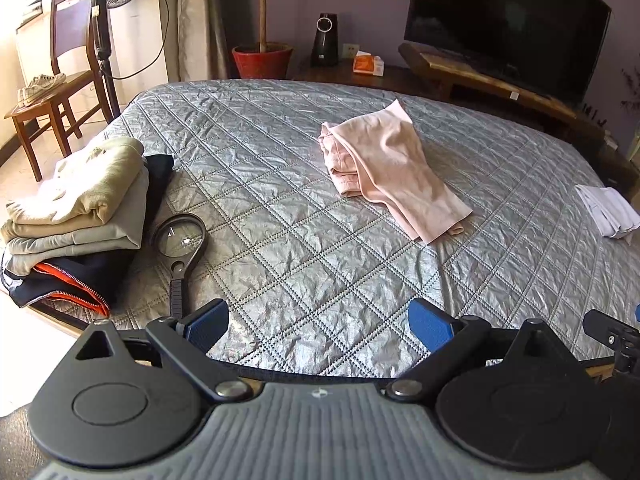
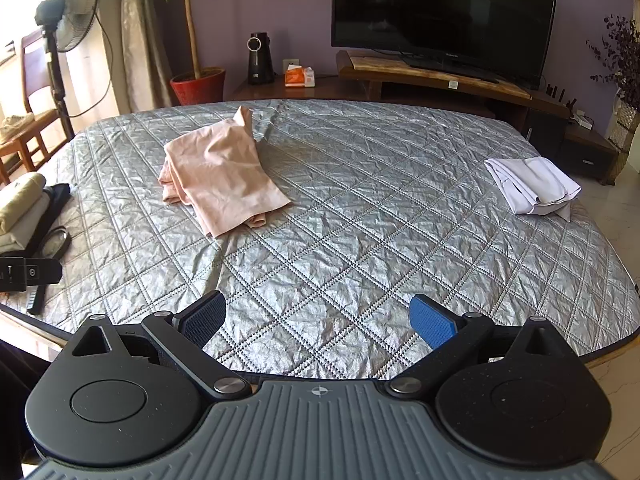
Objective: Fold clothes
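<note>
- The left gripper (image 1: 318, 322), with black arms and blue pads, hangs over the near edge of the silver-grey quilted bedspread (image 1: 280, 208); its fingers are spread wide with nothing between them.
- The right gripper (image 2: 318, 320), of the same build, also sits above the near edge of the bedspread, released and empty.
- A pale pink, loosely folded garment (image 2: 218, 174) lies on the bedspread, left of its middle and toward the far side, well apart from both grippers.
- A folded white cloth (image 2: 534, 186) rests near the right edge of the bedspread.
- A stack of folded beige and grey clothes (image 1: 78, 204) sits at the bedspread's left edge, atop a dark garment with an orange zipper lining.
- A black-framed magnifying glass (image 1: 180, 240) lies on the bedspread just beside that stack.
- Beyond the far side of the bedspread stand a dark flat television (image 2: 444, 12) on a wooden stand and a red plant pot (image 2: 198, 86).
</note>
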Demonstrator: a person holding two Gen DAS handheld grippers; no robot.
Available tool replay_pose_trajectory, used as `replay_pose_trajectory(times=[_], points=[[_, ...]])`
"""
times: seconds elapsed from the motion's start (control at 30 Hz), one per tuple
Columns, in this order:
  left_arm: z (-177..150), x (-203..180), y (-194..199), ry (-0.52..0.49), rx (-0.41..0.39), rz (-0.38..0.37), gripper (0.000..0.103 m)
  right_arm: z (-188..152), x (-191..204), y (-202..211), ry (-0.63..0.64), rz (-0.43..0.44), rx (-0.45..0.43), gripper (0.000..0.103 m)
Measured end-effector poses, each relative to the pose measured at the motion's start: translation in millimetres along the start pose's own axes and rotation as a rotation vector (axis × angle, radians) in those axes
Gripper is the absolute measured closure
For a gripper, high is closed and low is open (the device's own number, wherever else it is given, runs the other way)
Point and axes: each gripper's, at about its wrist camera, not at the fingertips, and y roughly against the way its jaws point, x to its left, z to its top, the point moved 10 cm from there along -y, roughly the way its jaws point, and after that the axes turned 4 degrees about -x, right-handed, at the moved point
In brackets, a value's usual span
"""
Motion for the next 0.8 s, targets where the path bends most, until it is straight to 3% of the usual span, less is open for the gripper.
replay_pose_trajectory(times=[0.8], points=[[-1.2, 1.0, -0.7, -0.016, 0.005, 0.013, 0.007, -1.2, 1.5, -2.8, 0.002, 0.0, 0.019, 0.003]])
